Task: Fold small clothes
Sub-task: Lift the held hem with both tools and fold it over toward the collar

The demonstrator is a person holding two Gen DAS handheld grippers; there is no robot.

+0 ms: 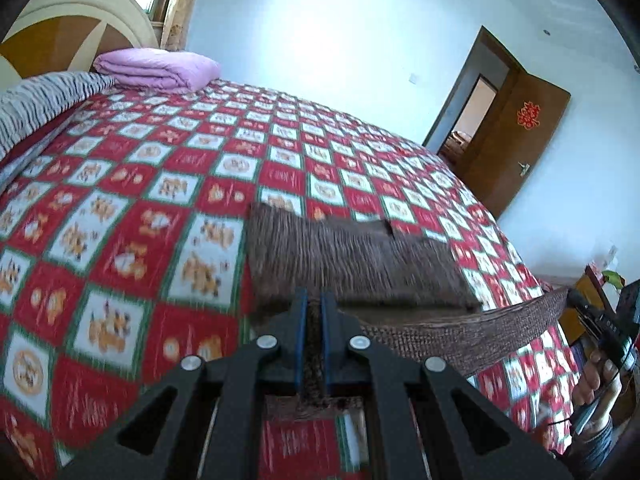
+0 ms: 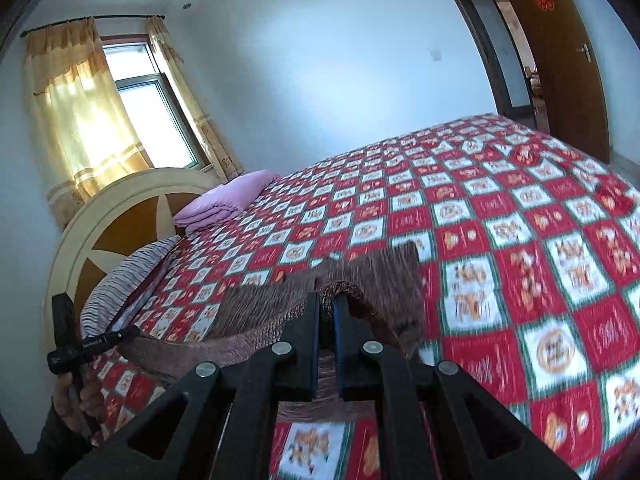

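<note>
Brown garment (image 1: 352, 264) blurred, shape unclear

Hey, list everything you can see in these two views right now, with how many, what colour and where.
brown knit garment: one, brown, lifted over the bed, stretched between both claws
bedspread: one, red and white checks with orange figures, covering the bed
folded quilt: one, lilac, at the head of the bed
striped pillow: one, grey and white, beside the headboard
headboard: one, cream and brown, under the window
curtains: a pair, yellow, at the window
door: one, brown with a red ornament, standing open
left claw: one, black with blue pads, shut on the garment
right claw: one, black with blue pads, shut on the garment
</note>
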